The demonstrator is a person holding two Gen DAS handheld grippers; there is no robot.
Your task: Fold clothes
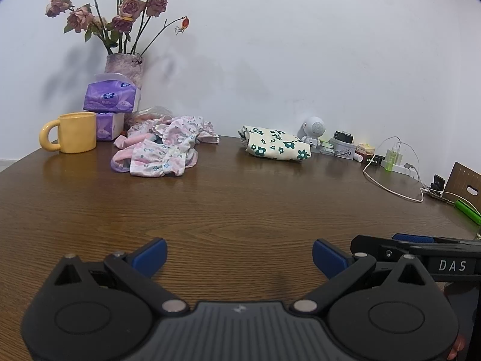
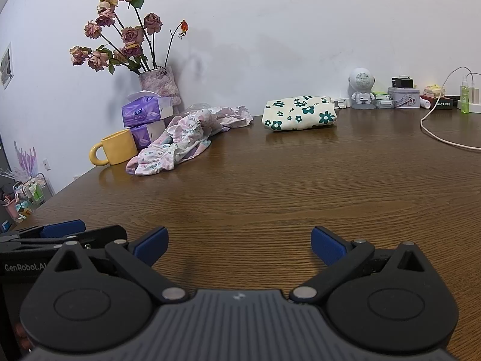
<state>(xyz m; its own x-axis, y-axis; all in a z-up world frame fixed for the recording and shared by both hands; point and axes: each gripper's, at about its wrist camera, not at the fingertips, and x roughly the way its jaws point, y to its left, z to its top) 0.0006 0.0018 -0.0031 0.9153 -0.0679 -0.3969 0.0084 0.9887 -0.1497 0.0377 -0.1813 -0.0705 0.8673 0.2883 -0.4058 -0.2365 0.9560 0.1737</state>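
Observation:
A crumpled heap of pink and white floral clothes (image 1: 162,147) (image 2: 183,141) lies at the far left of the wooden table (image 1: 240,210) (image 2: 270,180). To its right rests a folded cream garment with green flowers (image 1: 276,146) (image 2: 299,113) near the wall. My left gripper (image 1: 240,257) stands open low over the near table, nothing between its blue pads. My right gripper (image 2: 239,245) is open too, also holding nothing. Each gripper shows at the edge of the other's view, side by side. Both are well short of the clothes.
A yellow mug (image 1: 73,132) (image 2: 115,147), stacked purple tissue packs (image 1: 109,96) (image 2: 147,111) and a vase of dried roses (image 1: 124,64) (image 2: 159,82) stand behind the heap. A small white robot figure (image 2: 362,88), boxes, bottles and a white cable (image 1: 390,186) crowd the far right.

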